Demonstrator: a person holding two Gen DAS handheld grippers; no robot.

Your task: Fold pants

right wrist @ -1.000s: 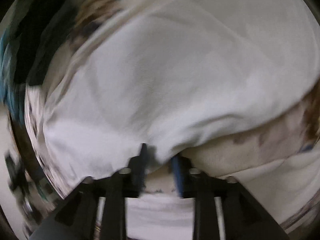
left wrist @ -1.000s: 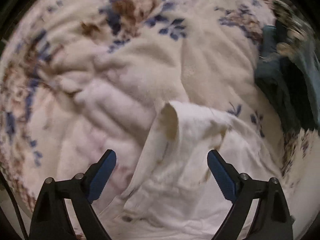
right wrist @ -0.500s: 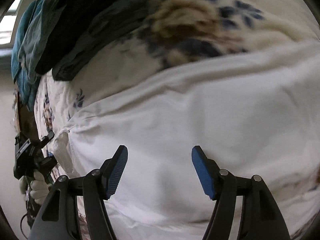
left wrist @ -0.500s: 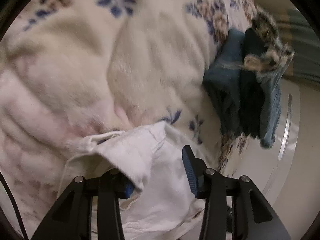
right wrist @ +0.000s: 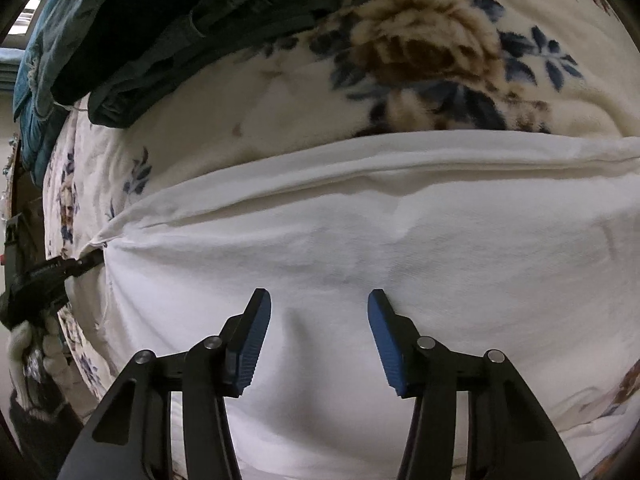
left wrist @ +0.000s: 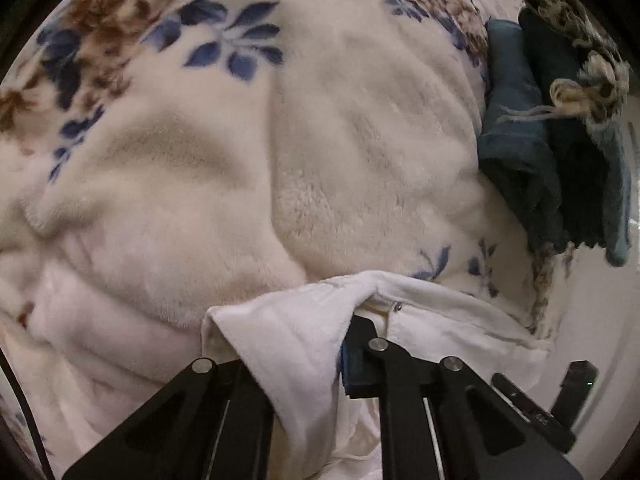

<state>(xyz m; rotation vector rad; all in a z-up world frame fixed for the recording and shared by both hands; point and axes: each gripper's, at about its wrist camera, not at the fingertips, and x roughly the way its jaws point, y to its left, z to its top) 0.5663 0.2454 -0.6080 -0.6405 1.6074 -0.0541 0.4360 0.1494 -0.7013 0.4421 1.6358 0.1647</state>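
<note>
White pants (right wrist: 360, 240) lie spread across a floral fleece blanket (right wrist: 420, 52). In the left wrist view a folded corner of the pants (left wrist: 296, 328), with a small metal stud nearby, is pinched in my left gripper (left wrist: 338, 354), and the cloth drapes over its left finger. In the right wrist view that left gripper (right wrist: 82, 266) clamps the pants' left corner. My right gripper (right wrist: 319, 304) hovers over the middle of the pants, its jaws apart and closing. A low ridge of cloth lies between the blue pads (right wrist: 382, 320), which are not pressing on it.
A stack of dark blue and teal folded clothes (left wrist: 532, 152) sits on the blanket (left wrist: 320, 160) at its edge; the same stack (right wrist: 132, 40) fills the right wrist view's upper left. A gloved hand (right wrist: 24, 344) holds the left gripper. Pale floor (left wrist: 600, 320) lies past the bed edge.
My left gripper has closed from wide open onto the pants' corner. My right gripper slid across the pants into clear view of them, and its jaws opened wide, then narrowed a little.
</note>
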